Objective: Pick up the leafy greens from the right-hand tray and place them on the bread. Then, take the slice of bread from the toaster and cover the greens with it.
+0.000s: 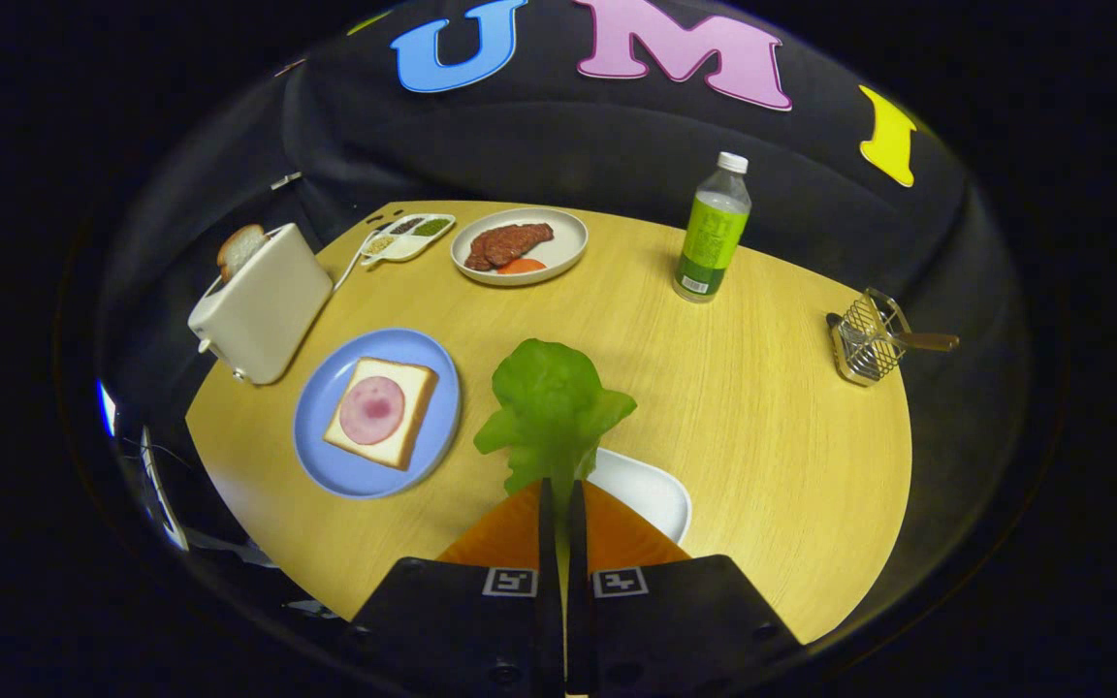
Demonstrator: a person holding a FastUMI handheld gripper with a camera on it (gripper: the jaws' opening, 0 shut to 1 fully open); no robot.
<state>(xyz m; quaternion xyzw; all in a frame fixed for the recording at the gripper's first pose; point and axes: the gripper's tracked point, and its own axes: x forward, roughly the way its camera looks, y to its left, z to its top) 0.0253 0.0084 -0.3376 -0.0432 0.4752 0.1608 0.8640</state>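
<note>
My gripper (561, 482) is shut on the stem end of a leafy green (552, 405), which stands up from between the fingers above the table. Under it, just right of the fingers, lies the white tray (651, 491). To the left, a blue plate (321, 412) carries a bread slice (405, 427) topped with a round pink slice of ham (371, 409). Beyond the plate stands a cream toaster (263, 302) with a second bread slice (239, 248) sticking out of its slot.
A white plate (566, 247) with brown meat and an orange slice sits at the far side, beside a small divided condiment dish (408, 238). A green bottle (713, 233) stands further right. A wire holder (866, 339) with a wooden-handled utensil rests near the table's right edge.
</note>
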